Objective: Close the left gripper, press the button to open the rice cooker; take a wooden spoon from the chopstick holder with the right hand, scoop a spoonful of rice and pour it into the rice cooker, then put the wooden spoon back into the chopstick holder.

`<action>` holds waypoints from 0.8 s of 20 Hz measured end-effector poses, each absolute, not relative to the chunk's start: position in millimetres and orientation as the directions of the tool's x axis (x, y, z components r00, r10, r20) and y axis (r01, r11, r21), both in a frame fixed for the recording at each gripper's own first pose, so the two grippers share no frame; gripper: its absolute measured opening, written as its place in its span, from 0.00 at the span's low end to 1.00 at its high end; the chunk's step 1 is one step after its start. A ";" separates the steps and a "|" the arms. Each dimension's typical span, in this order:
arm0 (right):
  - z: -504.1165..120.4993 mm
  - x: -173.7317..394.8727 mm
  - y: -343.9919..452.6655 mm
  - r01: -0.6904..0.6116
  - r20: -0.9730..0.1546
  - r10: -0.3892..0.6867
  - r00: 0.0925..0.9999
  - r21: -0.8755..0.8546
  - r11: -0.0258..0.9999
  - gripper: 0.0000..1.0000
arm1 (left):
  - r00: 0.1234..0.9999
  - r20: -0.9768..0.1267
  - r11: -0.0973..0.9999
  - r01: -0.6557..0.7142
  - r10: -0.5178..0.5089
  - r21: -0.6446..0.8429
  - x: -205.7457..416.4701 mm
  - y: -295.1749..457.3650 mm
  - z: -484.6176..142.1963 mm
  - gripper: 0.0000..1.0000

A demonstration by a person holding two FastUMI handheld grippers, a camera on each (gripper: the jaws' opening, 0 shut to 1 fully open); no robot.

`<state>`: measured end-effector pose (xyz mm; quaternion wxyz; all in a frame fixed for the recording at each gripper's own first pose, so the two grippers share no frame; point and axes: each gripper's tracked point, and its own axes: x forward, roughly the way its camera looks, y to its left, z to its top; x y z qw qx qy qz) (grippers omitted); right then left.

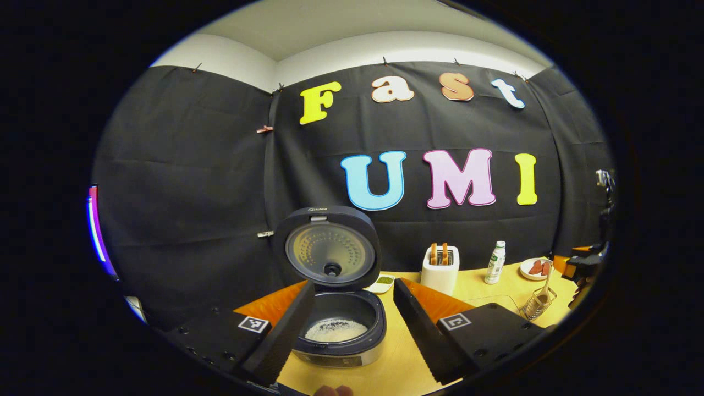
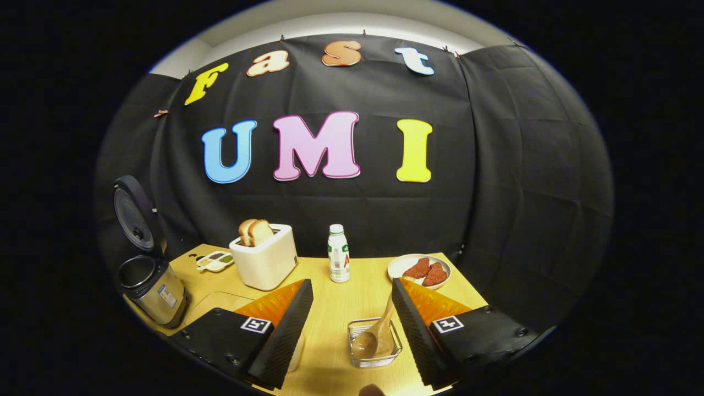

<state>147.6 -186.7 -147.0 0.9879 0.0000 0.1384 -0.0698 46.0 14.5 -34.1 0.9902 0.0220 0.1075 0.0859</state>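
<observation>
The rice cooker [image 1: 341, 335] stands open on the wooden table, its lid [image 1: 330, 253] upright and white rice in the pot. My left gripper [image 1: 353, 286] is open, one finger on each side of the cooker, holding nothing. In the right gripper view the cooker [image 2: 151, 283] stands at the far left. The wooden spoon [image 2: 371, 335] rests bowl-down in the small wire chopstick holder [image 2: 374, 357], its handle leaning up toward the right finger. My right gripper [image 2: 352, 283] is open just behind the holder, with nothing held. The holder [image 1: 536, 305] with the spoon is at the right.
A white toaster [image 2: 267, 258] with bread slices, a small bottle [image 2: 338, 256] and a plate [image 2: 401, 267] of red pieces stand along the back. A small divided dish [image 2: 214, 260] lies near the cooker. A pale object [image 2: 297, 352] is half hidden under my right gripper's left finger.
</observation>
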 end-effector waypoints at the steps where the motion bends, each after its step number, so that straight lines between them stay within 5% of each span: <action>1: -156.1 153.6 -194.6 0.142 -0.295 -0.137 0.946 -0.007 0.990 0.90 | 0.958 -0.214 0.981 -0.184 0.192 0.060 42.0 13.2 -34.5 0.97; 10: -231.1 203.9 -251.6 0.225 -0.448 -0.147 0.882 0.127 0.966 0.89 | 0.936 -0.228 0.963 -0.255 0.268 0.085 14.9 -9.0 -23.7 0.97; 15: -261.0 215.9 -248.0 0.209 -0.528 -0.117 0.841 0.117 0.971 0.75 | 0.932 -0.241 0.963 -0.258 0.270 0.080 2.6 -23.0 -25.7 0.96; 16: -265.7 216.5 -248.6 0.209 -0.536 -0.122 0.835 0.104 0.972 0.65 | 0.931 -0.239 0.961 -0.262 0.274 0.083 1.2 -23.0 -24.1 0.97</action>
